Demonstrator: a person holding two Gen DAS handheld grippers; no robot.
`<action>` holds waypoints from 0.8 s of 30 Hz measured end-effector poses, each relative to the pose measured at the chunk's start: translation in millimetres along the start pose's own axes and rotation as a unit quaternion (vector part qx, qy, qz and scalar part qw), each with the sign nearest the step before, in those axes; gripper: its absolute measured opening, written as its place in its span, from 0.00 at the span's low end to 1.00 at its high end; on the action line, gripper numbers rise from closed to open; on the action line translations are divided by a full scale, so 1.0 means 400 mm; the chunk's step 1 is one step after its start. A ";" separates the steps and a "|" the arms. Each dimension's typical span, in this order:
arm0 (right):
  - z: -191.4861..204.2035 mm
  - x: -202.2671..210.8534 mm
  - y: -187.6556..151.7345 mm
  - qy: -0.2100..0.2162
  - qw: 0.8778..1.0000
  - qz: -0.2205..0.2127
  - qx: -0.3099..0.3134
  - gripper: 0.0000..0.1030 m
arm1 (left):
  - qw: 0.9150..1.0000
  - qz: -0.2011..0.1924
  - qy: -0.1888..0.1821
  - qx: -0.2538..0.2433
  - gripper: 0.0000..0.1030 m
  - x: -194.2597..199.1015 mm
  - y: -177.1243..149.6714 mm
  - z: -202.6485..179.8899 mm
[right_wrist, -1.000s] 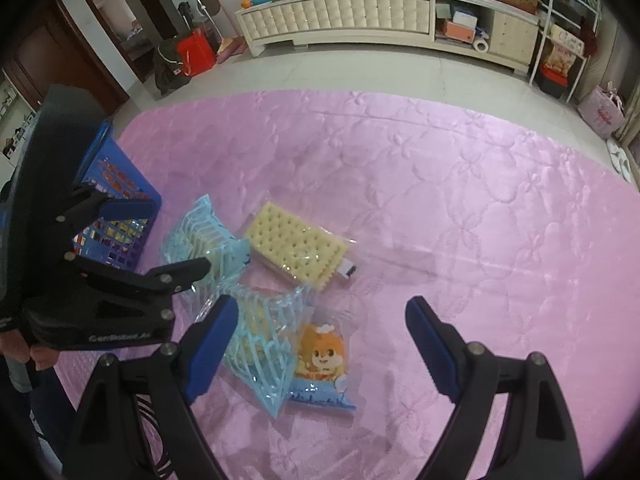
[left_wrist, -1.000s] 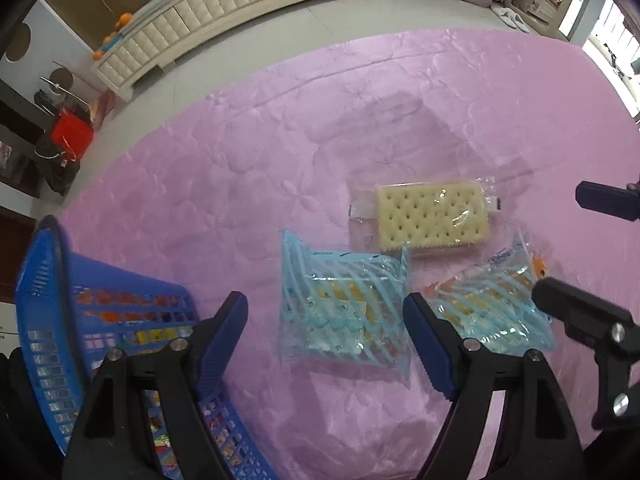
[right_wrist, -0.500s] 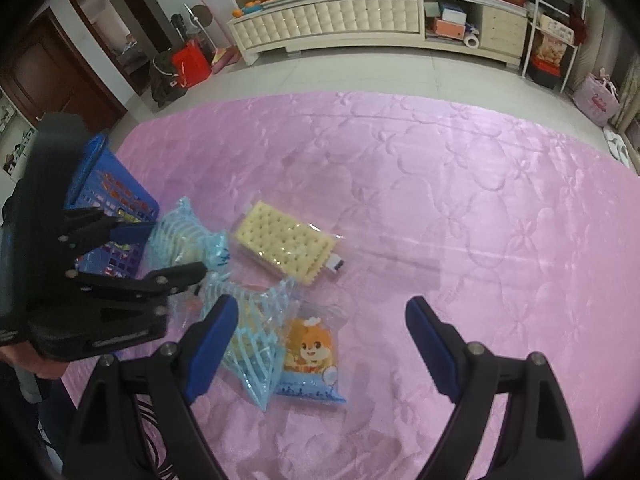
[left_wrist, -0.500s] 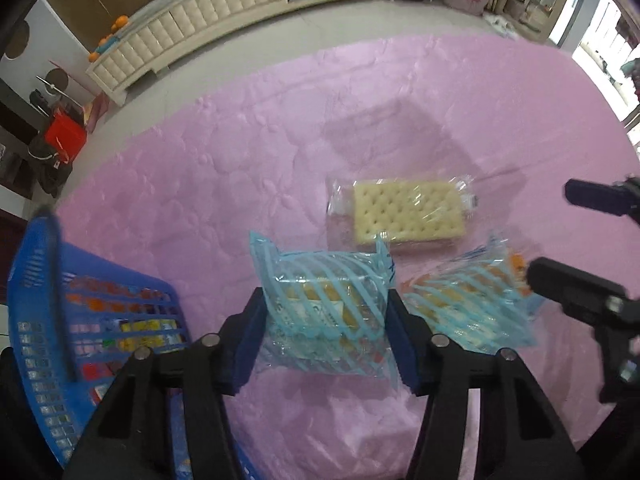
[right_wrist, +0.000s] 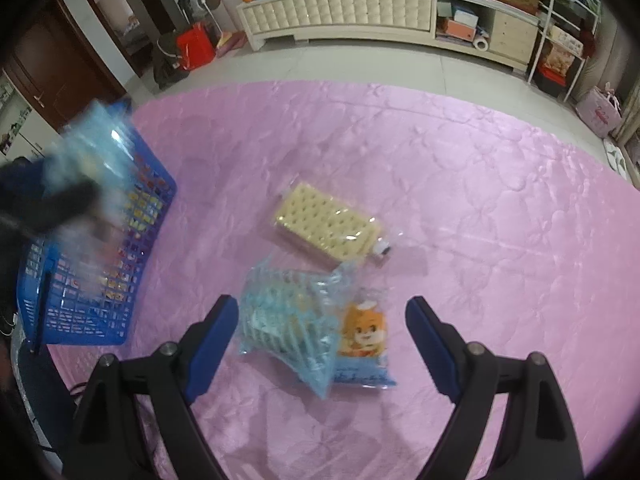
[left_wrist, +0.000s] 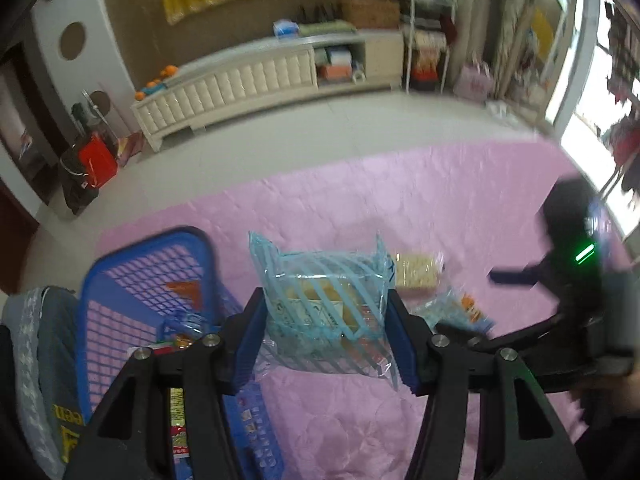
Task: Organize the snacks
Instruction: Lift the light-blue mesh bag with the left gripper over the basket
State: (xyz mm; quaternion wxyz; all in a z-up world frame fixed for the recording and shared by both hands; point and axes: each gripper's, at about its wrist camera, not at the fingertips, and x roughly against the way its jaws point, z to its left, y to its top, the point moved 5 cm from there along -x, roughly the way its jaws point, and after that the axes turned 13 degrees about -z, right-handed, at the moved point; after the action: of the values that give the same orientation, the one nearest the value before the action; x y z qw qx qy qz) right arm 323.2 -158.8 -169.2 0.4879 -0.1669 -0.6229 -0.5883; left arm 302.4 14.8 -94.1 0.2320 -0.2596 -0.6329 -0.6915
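Observation:
My left gripper [left_wrist: 326, 334] is shut on a light-blue striped snack bag [left_wrist: 320, 308] and holds it in the air beside the blue mesh basket [left_wrist: 116, 280]. In the right wrist view that bag is a blur [right_wrist: 92, 152] over the basket [right_wrist: 80, 280]. My right gripper [right_wrist: 322, 346] is open and empty, just above a second blue striped bag [right_wrist: 288, 316] with an orange cartoon pack [right_wrist: 362, 332] under it. A clear-wrapped cracker pack [right_wrist: 326, 222] lies behind them on the pink cloth.
The basket holds several small snack packets [left_wrist: 180, 320]. The right gripper [left_wrist: 568, 280] shows blurred at the right in the left wrist view. A pink quilted cloth [right_wrist: 480, 200] covers the table. A white cabinet [right_wrist: 340, 12] stands across the floor.
My left gripper closed on the striped bag, lifted it off the cloth and swung it left toward the basket. My right gripper moved closer over the second striped bag.

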 end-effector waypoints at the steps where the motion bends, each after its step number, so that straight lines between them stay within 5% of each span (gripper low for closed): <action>1: 0.008 -0.005 0.000 0.000 1.000 0.003 0.003 0.86 | 1.000 -0.008 0.001 0.004 0.53 0.019 0.006 0.017; 16: 0.108 -0.104 -0.037 -0.072 0.993 0.062 0.071 0.85 | 0.998 -0.035 0.013 0.055 0.53 0.163 -0.036 0.245; 24: 0.136 -0.111 -0.042 -0.101 0.985 0.060 0.124 0.65 | 0.998 -0.002 0.014 0.062 0.53 0.167 -0.110 0.328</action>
State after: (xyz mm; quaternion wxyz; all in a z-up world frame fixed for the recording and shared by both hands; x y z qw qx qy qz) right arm 308.6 -98.1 -205.2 0.4742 -0.2008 -0.7258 -0.4561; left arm 231.6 150.2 -75.4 0.2551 -0.2343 -0.6717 -0.6549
